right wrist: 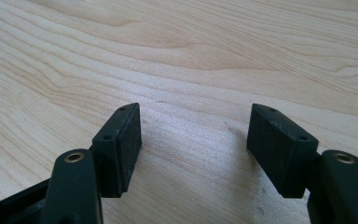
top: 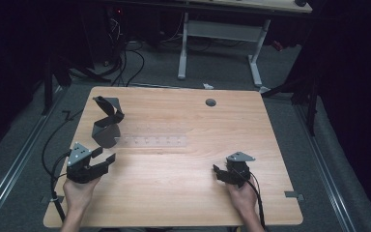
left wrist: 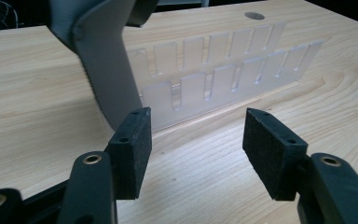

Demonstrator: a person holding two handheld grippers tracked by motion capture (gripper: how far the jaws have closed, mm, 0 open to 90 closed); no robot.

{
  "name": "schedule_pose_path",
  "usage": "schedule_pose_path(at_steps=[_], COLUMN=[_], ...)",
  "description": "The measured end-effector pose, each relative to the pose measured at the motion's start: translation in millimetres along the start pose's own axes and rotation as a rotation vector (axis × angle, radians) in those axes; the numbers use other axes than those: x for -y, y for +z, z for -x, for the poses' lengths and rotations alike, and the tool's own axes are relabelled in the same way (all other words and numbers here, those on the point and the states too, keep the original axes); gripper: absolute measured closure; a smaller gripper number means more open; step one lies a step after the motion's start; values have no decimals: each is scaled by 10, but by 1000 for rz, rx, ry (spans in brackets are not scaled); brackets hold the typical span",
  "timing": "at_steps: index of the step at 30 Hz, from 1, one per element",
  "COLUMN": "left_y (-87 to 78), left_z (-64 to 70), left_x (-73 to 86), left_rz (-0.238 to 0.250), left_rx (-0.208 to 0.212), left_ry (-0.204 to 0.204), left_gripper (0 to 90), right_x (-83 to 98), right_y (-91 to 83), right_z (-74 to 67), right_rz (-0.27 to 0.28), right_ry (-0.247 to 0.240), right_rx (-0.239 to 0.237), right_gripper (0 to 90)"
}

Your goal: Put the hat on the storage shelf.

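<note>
Currently both grippers rest low over the near half of the wooden tabletop (top: 183,188), well apart from each other. The left gripper (top: 102,160) sits at the near-left, held by the person's left hand (top: 78,189); its fingers (left wrist: 131,151) stand apart with nothing between them. The right gripper (top: 218,170) sits at the near-right in the right hand (top: 244,193); its fingers (right wrist: 119,147) are likewise spread, with bare wood grain between them.

A clear plastic rack (top: 150,141) with rows of slots lies flat near the tabletop's middle, just ahead of the left gripper. In the left gripper view it stretches away beyond the fingers. A dark grey folded bracket-like piece (top: 107,122) stands at the rack's left end, touching or overlapping it; exact contact cannot be told.

A round cable hole (top: 210,102) sits near the far edge.
</note>
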State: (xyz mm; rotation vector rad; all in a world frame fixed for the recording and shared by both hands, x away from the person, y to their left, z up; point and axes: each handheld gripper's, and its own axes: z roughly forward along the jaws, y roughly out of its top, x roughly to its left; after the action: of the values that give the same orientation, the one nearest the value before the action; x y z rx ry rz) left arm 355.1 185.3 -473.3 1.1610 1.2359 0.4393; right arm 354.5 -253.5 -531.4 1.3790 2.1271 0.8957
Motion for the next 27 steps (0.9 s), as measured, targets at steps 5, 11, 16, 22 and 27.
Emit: schedule_pose_path(at_steps=[5,11,16,22,27], left_y=[6,35,69,116,159], left_z=[84,159,213,276,309], left_x=[61,149,234,318,401], left_rz=[-18,-45,-73,-96,-118], left_rx=[26,47,62,76,74], left_ry=[3,-6,-5,-7,14], left_gripper=[426,423,420,418,416], right_x=[0,0,0,0,0], right_y=[0,0,0,0,0], right_z=[0,0,0,0,0], right_rz=[0,0,0,0,0], right_ry=[0,0,0,0,-1], right_rx=[0,0,0,0,0], right_gripper=[355,355,355,355,355])
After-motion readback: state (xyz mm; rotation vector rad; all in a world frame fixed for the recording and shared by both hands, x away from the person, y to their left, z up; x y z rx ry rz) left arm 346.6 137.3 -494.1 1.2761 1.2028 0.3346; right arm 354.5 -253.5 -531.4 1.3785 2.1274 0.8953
